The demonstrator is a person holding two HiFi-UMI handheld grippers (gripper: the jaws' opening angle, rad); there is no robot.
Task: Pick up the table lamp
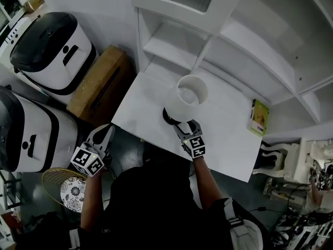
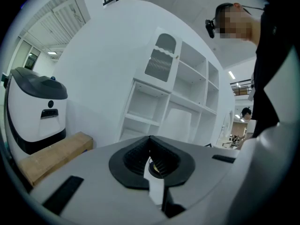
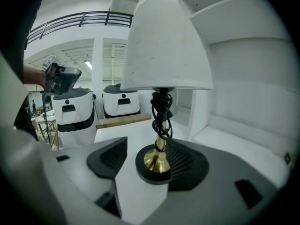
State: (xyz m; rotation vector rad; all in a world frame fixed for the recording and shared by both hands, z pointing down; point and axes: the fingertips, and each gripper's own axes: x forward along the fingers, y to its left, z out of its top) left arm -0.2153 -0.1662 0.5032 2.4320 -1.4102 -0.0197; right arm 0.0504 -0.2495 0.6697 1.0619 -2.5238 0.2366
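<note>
Table lamp [image 1: 186, 99] upright on worktop [image 1: 229, 139], base between right gripper [image 1: 186, 125] fingers [image 3: 108, 157], which stand spread, not clamping. Left gripper [image 1: 102, 135] fingers closed, empty, well apart from lamp. Grasp and lift remain.

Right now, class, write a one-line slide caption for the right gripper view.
Right gripper, jaws open, with the white-shaded table lamp standing between them, black base on the white table.

Indoor lab hall, bulky white machines [image 1: 52, 51], white shelving [image 1: 234, 40], mezzanine railing [image 3: 79, 20]
</note>
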